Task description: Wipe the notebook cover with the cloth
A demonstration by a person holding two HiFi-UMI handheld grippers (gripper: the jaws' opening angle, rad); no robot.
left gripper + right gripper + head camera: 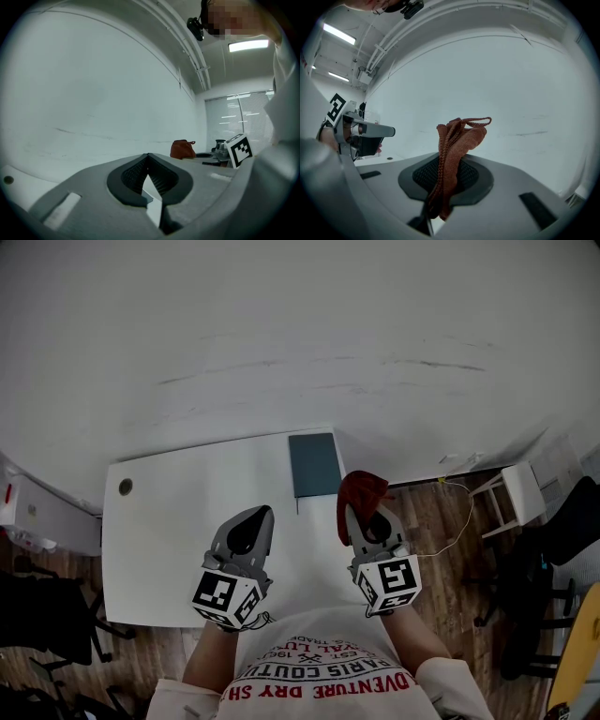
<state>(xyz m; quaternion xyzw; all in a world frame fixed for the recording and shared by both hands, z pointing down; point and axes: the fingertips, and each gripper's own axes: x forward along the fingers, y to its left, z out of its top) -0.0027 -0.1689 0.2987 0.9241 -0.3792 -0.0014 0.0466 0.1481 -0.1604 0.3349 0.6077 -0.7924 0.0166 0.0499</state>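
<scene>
A dark teal notebook (314,465) lies at the far edge of the white table (178,531), right of its middle. My right gripper (367,521) is shut on a rust-red knitted cloth (359,498), which stands up bunched between the jaws (454,150). It is held above the table's right edge, nearer to me than the notebook. My left gripper (247,529) is shut with nothing in it, over the table's middle. From the left gripper view the cloth (183,149) shows off to the right, the left gripper's own tips (148,159) pressed together.
A small round grommet hole (125,487) sits at the table's far left corner. A white wall rises behind the table. A white stool (511,498) and a thin cable (459,512) are on the wood floor to the right; dark chairs stand at both sides.
</scene>
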